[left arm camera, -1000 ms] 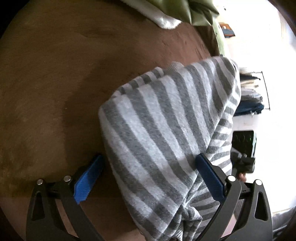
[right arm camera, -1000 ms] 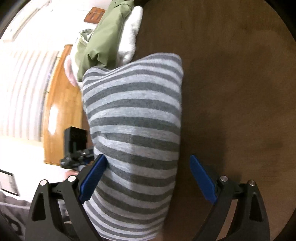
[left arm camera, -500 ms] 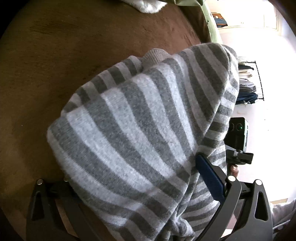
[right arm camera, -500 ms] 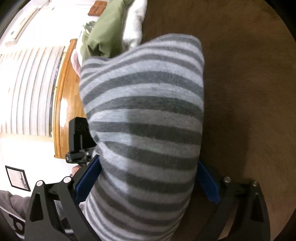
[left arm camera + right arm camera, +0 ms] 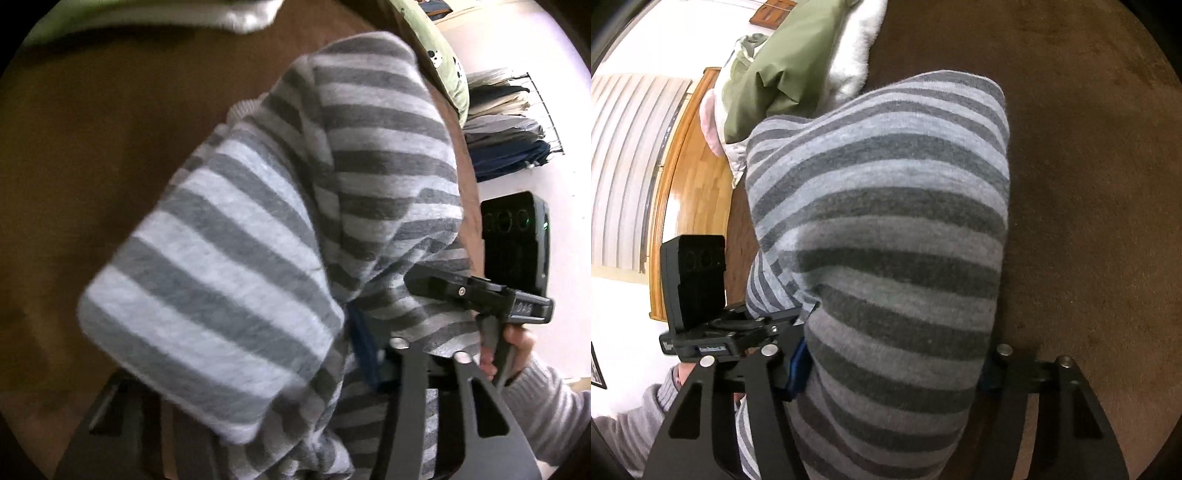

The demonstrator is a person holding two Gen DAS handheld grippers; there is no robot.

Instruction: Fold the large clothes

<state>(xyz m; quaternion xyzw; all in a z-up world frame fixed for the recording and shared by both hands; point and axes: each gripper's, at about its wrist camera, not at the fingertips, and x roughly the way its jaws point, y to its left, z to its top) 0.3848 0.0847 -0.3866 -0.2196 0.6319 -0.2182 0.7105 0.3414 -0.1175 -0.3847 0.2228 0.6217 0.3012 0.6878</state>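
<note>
surface: brown plush bed cover [image 5: 1089, 184], fills right of right-wrist view | floor: glossy wood floor [image 5: 698, 155], left | window: pale blinds [image 5: 624, 166], far left, bright | wall: white wall [image 5: 509, 44], upper right of left-wrist view | furniture: clothes rack [image 5: 506, 122] with dark folded garments, right | bedding: green pillow [image 5: 775, 74], top

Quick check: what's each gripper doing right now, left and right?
Left gripper: closing, folded striped garment between its jaws.
Right gripper: closing, the same garment between its jaws, bulging past both pads.
</note>
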